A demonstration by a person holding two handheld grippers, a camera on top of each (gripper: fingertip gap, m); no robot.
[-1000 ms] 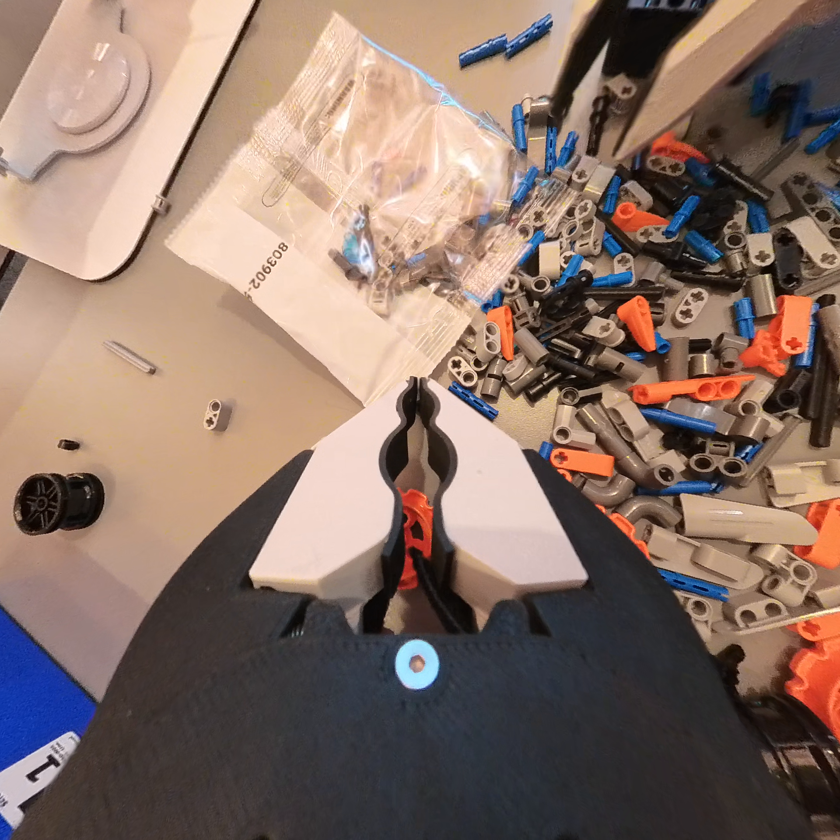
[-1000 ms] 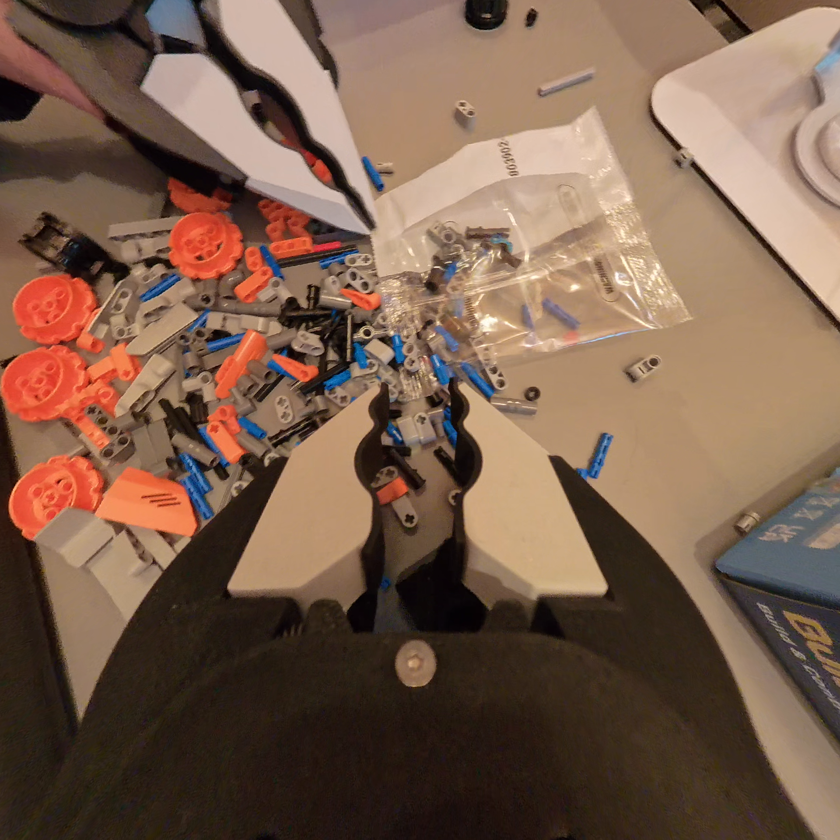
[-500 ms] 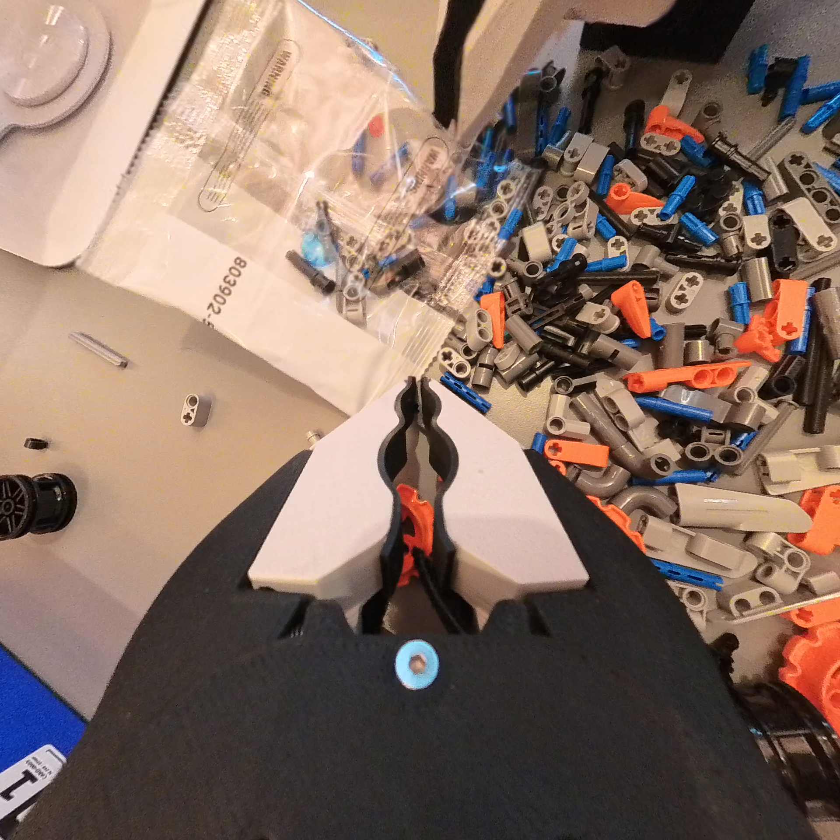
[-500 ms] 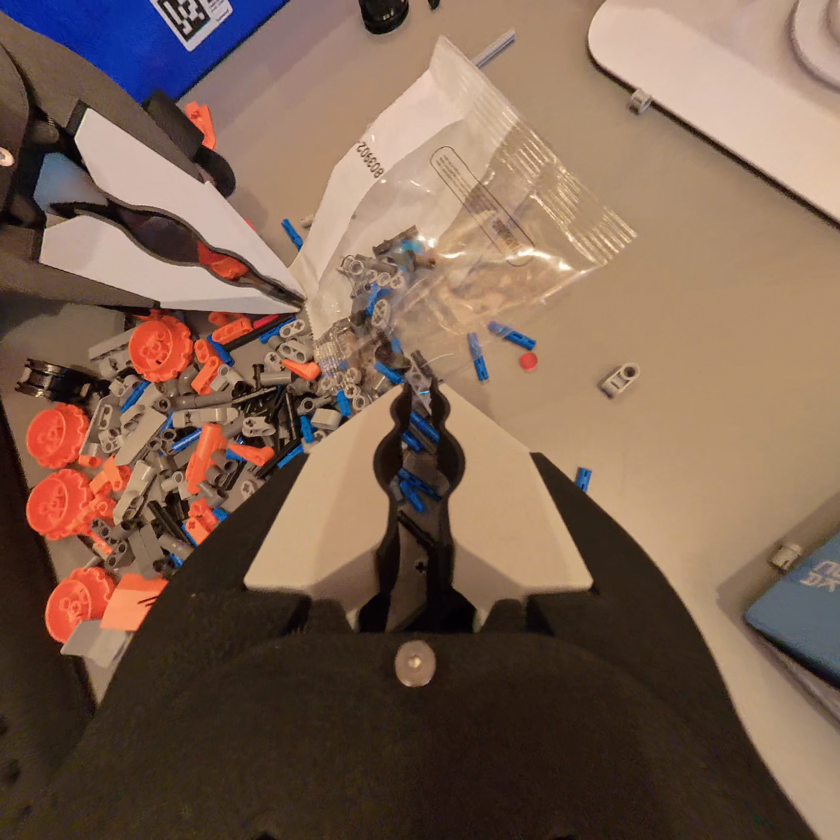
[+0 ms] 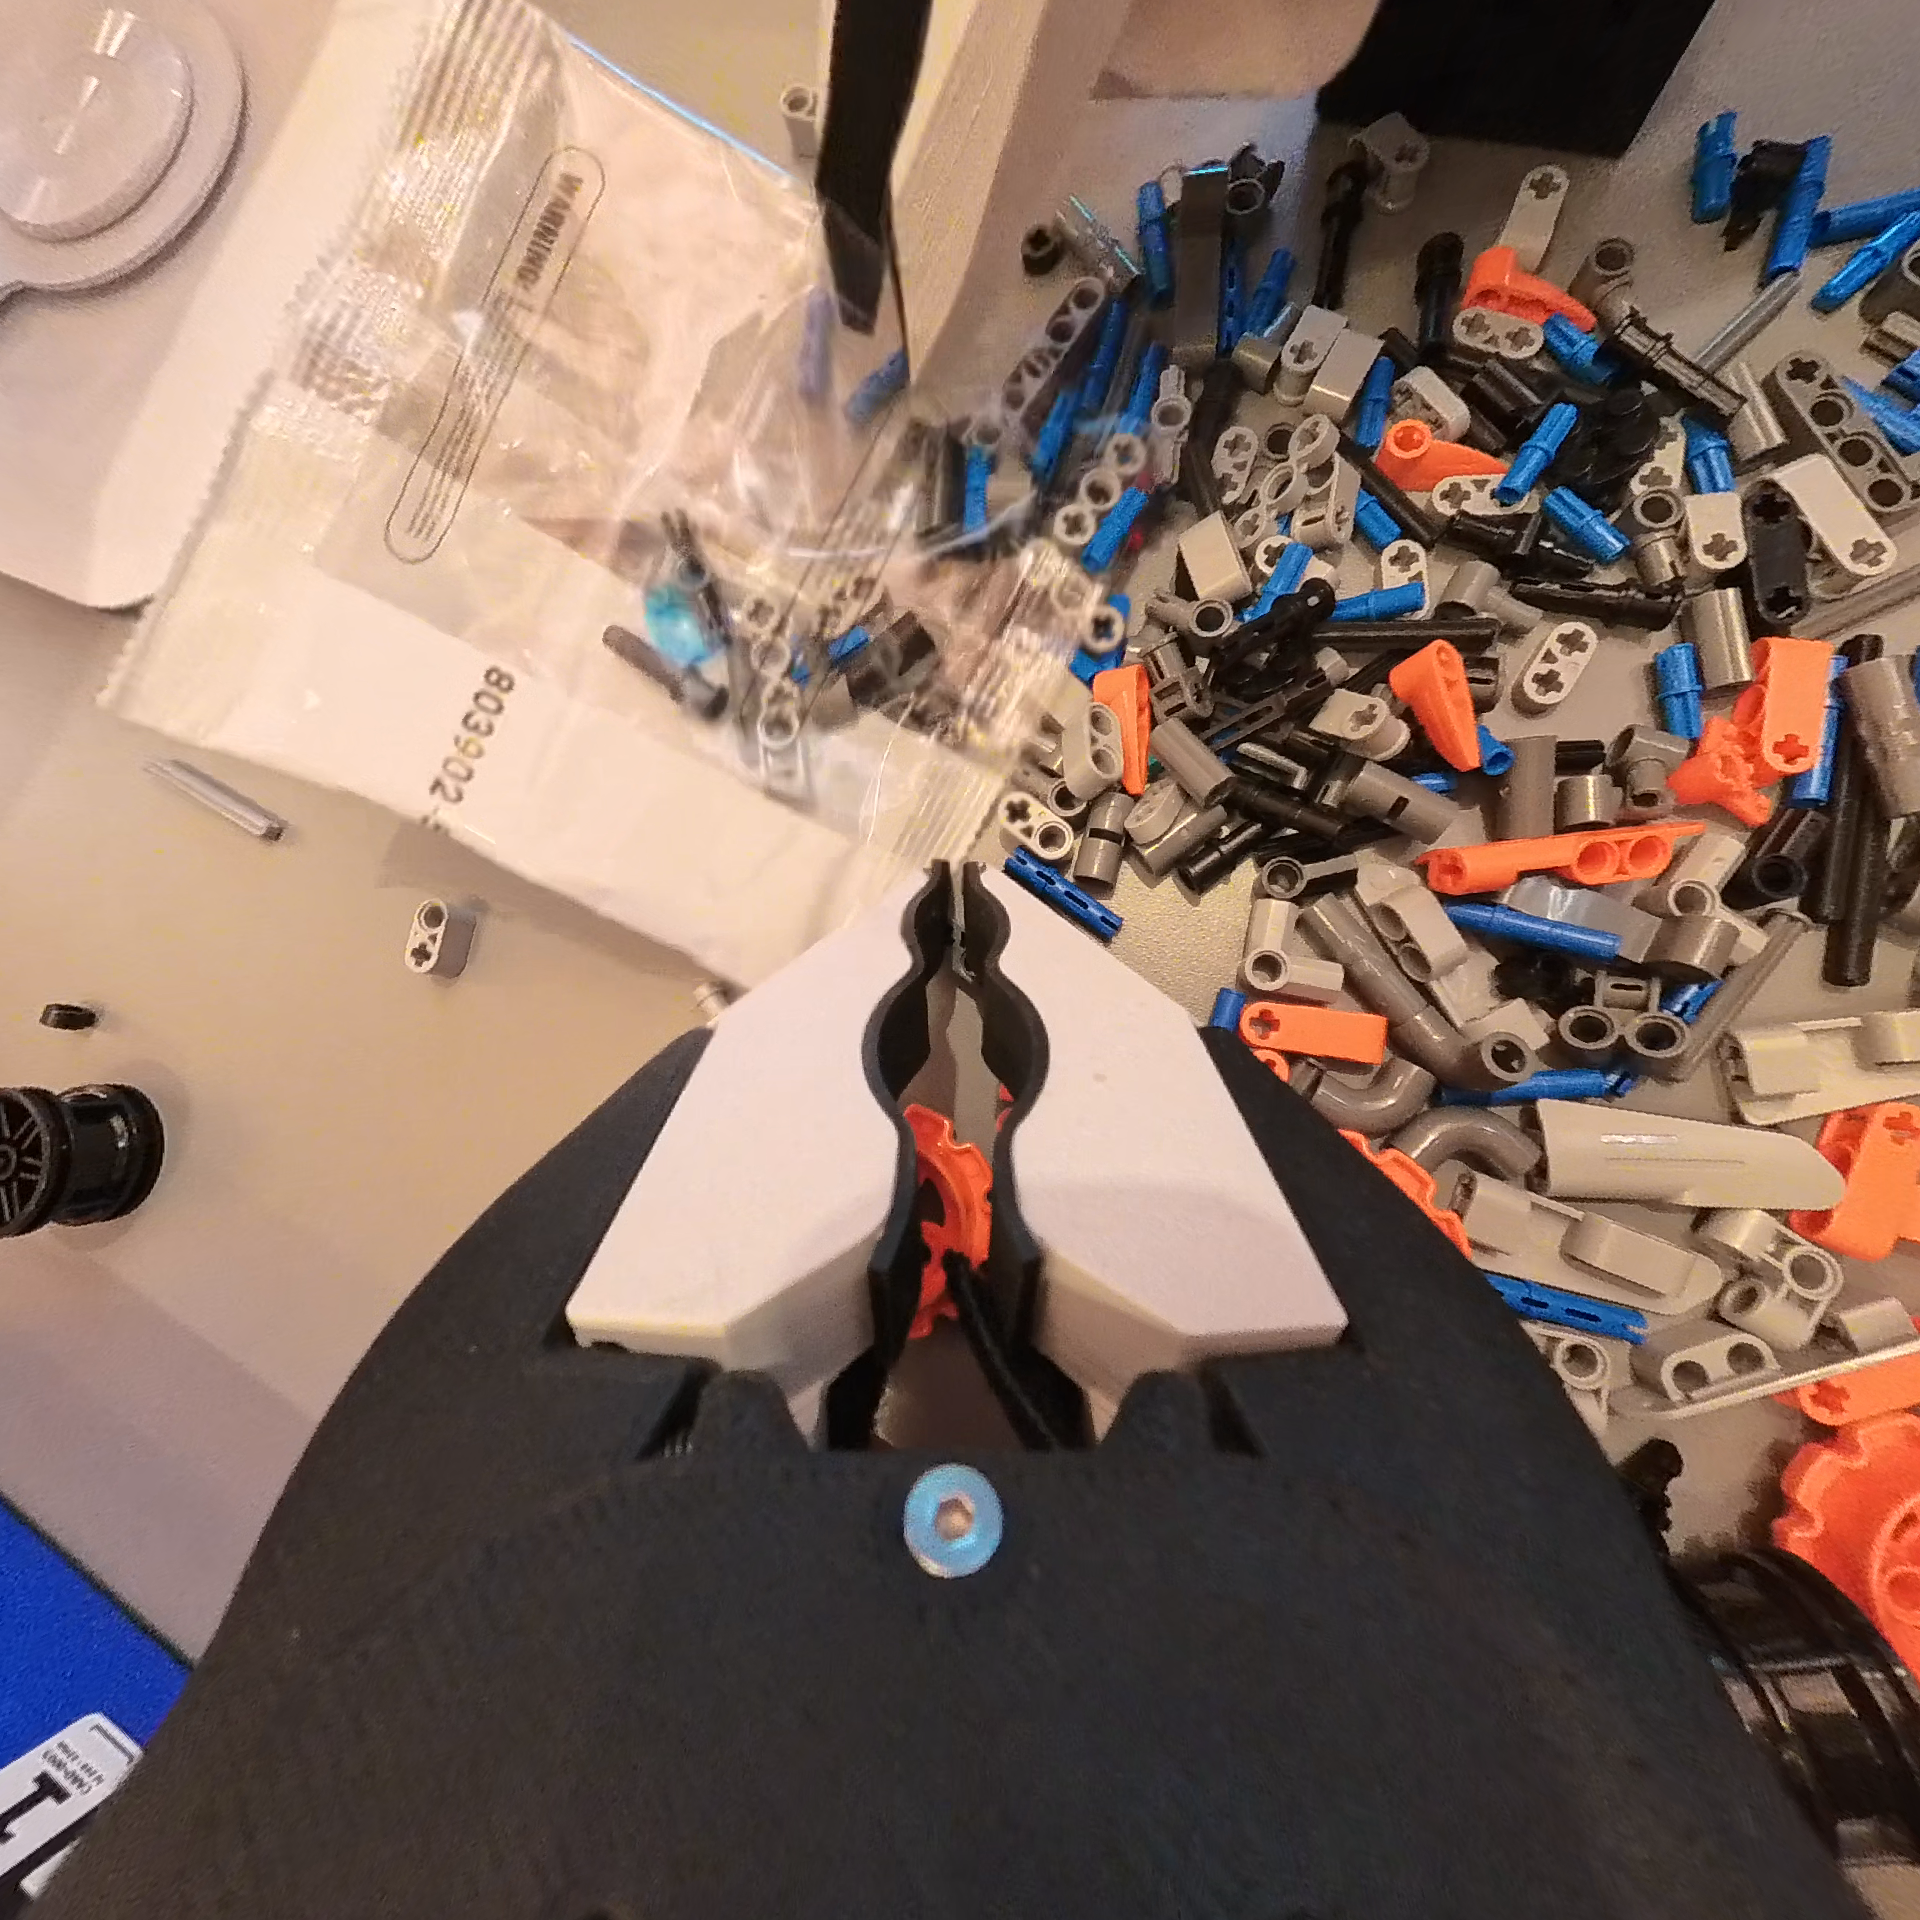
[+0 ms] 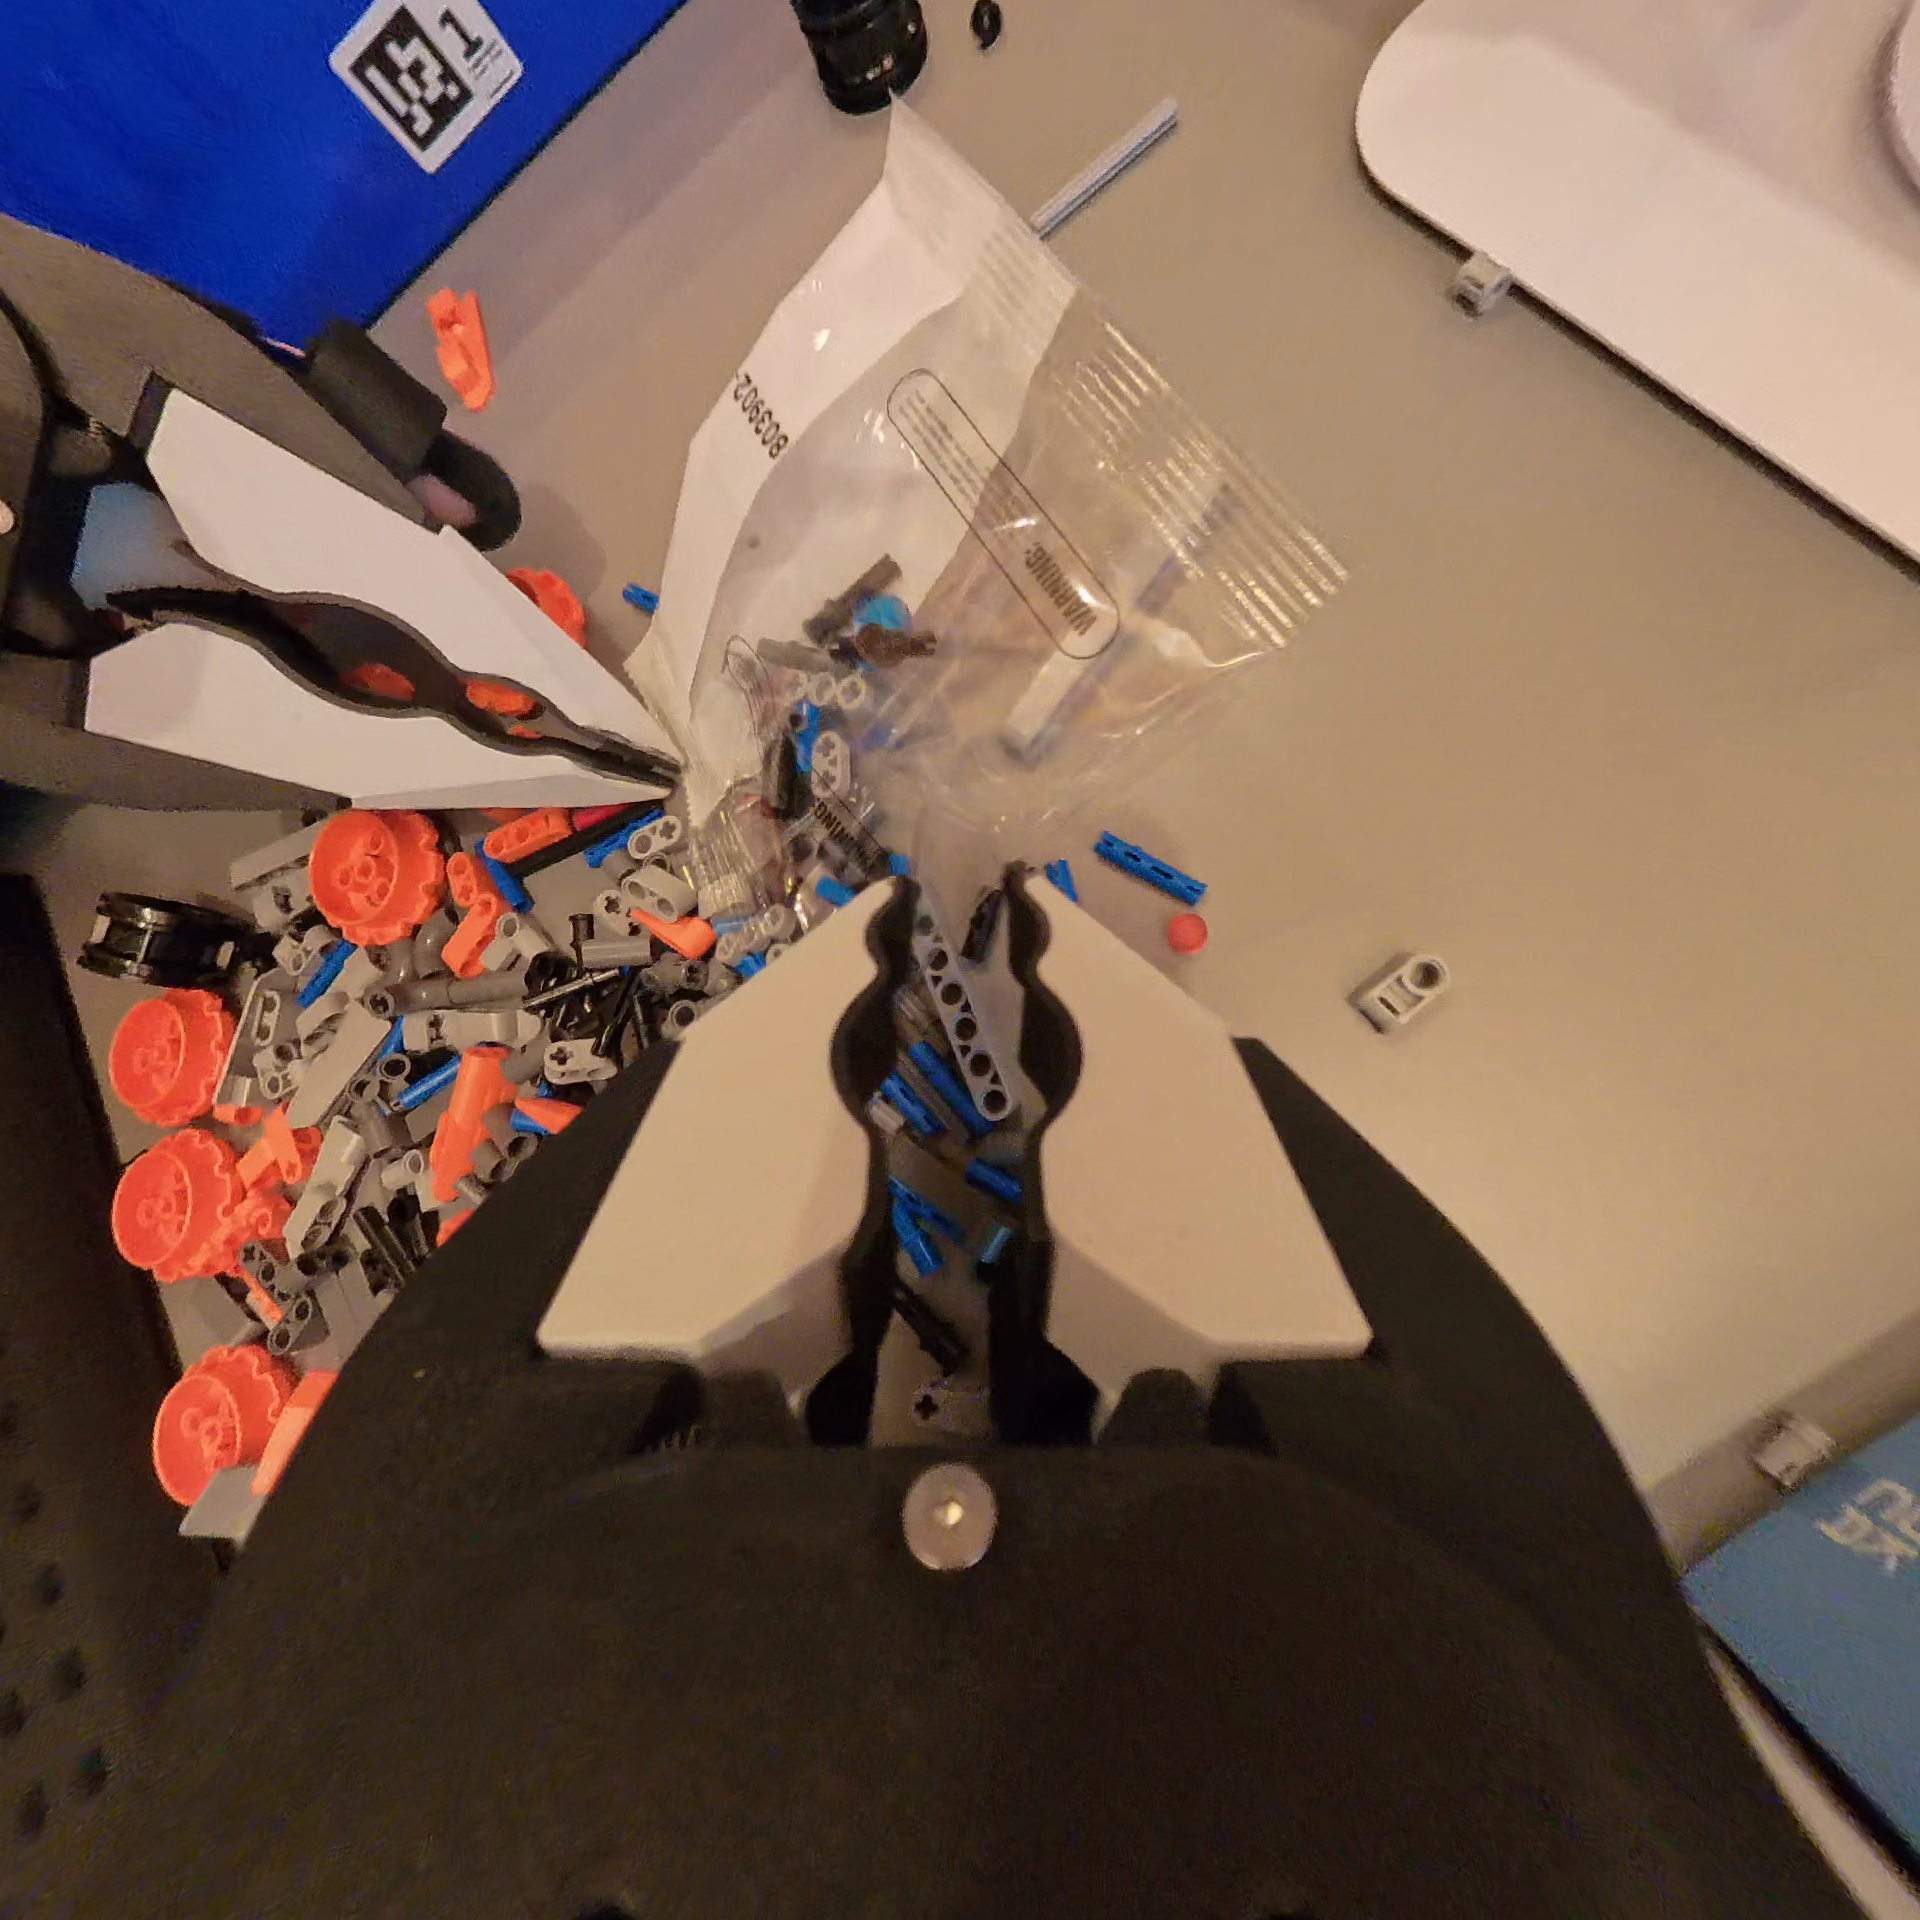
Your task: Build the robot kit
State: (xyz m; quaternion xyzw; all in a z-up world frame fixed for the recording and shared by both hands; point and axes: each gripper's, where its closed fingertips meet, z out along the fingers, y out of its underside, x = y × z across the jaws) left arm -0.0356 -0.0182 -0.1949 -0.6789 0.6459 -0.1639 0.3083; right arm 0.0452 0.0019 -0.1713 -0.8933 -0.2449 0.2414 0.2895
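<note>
— Any writing to be seen?

— Yes. The clear bag [image 5: 499,416] carries a black printed number on its white strip [image 5: 582,800], and a long outlined panel of small print on its clear part.

— Anything else?

— A white sticker [image 6: 426,78] with a black square code and one digit lies on the blue board [image 6: 156,177]. A blue box [image 6: 1829,1590] at the right view's lower corner bears pale lettering, cut off by the frame.

1. Warm, dimmish indoor light over my tabletop [image 5: 260,1039].
2. Glare on the plastic bag [image 6: 1039,520] toward 12 o'clock.
3. Bag contents smear with motion blur.
4. Wide-angle bending warps the edges.
</note>
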